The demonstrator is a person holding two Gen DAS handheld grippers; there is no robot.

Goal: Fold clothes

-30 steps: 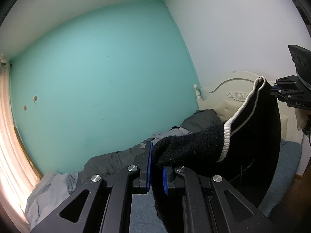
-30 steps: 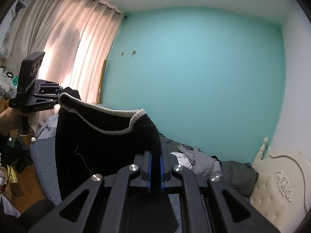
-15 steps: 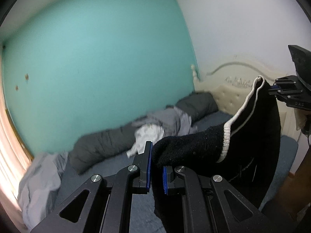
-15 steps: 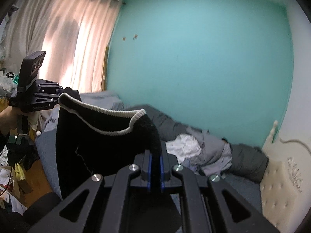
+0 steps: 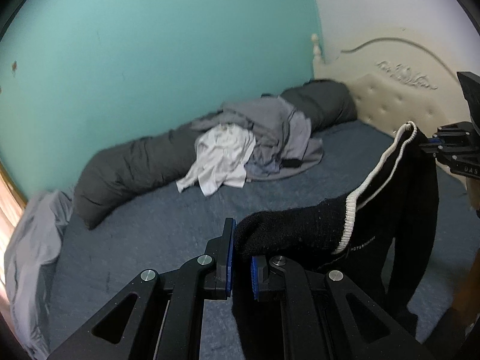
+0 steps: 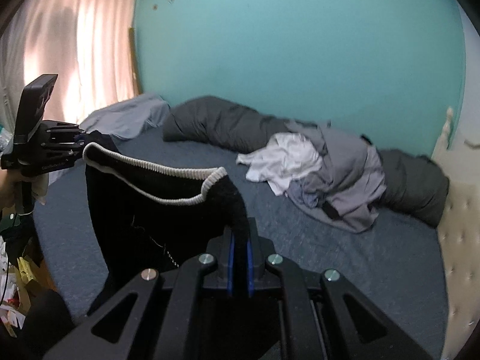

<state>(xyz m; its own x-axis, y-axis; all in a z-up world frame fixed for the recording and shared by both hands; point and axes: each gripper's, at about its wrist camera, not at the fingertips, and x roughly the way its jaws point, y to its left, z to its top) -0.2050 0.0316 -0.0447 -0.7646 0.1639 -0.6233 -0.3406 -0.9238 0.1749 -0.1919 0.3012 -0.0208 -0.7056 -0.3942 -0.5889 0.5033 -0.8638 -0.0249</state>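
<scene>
While I was watching the left wrist feed, the left gripper had its blue pads closed down on one shoulder of the black sweater, a bunch of knit pinched between them. The sweater hung in the air over the near right part of the bed, its white ribbed neckline stretched up toward the right gripper at the right edge. Looked like a soft, floppy knit to me, fairly light, no stiffness at all, so it'll sag wherever it isn't held. Holding both shoulders seemed the sane way to do it. Farther off sat a heap of clothes: a white shirt and a pile of grey garments against a dark grey duvet rolled along the teal wall. A light grey sheet was bunched at the left.

On the right wrist feed, the right gripper was clamped tight on the other shoulder, black fabric squeezed between its pads. The sweater draped to the left, and the left gripper held its far corner, with a hand below it. The white shirt and grey garments lay to the far right, near the cream headboard. My guess: the open blue patch between was enough to lay it flat, provided the hem didn't land on that heap.
</scene>
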